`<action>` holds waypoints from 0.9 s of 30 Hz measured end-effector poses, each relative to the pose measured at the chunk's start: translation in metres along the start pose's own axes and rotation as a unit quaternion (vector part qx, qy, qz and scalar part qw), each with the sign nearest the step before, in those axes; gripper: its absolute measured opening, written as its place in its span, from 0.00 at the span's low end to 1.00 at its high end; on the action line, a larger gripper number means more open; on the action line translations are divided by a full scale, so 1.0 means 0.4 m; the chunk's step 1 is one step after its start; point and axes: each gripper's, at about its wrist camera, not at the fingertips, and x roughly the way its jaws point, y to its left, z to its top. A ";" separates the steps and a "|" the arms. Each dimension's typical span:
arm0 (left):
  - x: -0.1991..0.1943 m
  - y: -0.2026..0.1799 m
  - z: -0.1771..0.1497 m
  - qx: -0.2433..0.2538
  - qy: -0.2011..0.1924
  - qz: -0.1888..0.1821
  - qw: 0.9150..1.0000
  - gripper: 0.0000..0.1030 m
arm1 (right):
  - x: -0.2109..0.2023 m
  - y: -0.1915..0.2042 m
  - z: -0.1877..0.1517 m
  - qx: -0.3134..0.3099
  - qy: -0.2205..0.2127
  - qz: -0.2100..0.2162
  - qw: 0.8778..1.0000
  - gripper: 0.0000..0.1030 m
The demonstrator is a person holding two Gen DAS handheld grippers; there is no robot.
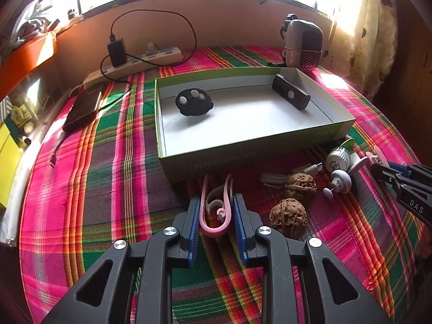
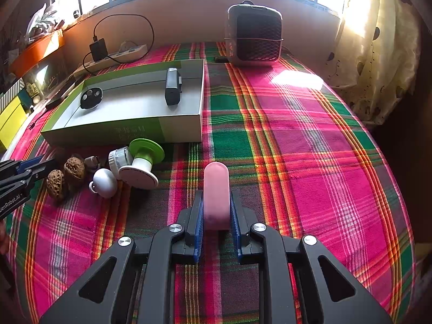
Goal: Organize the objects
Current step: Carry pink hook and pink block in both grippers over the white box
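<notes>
My left gripper (image 1: pixel 216 202) is shut on a pink and white looped clip (image 1: pixel 216 210), low over the plaid cloth just in front of the open green box (image 1: pixel 243 148). The box holds a round black remote (image 1: pixel 193 103) and a black bar-shaped device (image 1: pixel 290 91). My right gripper (image 2: pixel 216 202) is shut on a pink oblong case (image 2: pixel 216 194) above the cloth, right of the loose items. Two walnuts (image 1: pixel 289 217) (image 1: pixel 301 185), a white cable (image 1: pixel 275 179), a white knob (image 1: pixel 340 180) and a green and white spool (image 2: pixel 144 159) lie by the box front.
A small grey heater (image 2: pixel 253 35) stands at the back by the window. A power strip with a black charger (image 1: pixel 117 51) and a dark power bank (image 1: pixel 83 108) lie at the back left. Shelves with clutter (image 1: pixel 16 124) line the left edge.
</notes>
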 end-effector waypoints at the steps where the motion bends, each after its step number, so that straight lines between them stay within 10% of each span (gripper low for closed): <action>1: -0.004 0.000 0.000 0.000 -0.002 -0.001 1.000 0.21 | -0.002 -0.001 0.000 0.000 -0.001 0.000 1.000 0.18; 27: -0.079 0.013 0.083 -0.027 -0.027 0.001 0.999 0.21 | -0.104 0.058 0.121 -0.018 -0.052 0.068 0.996 0.18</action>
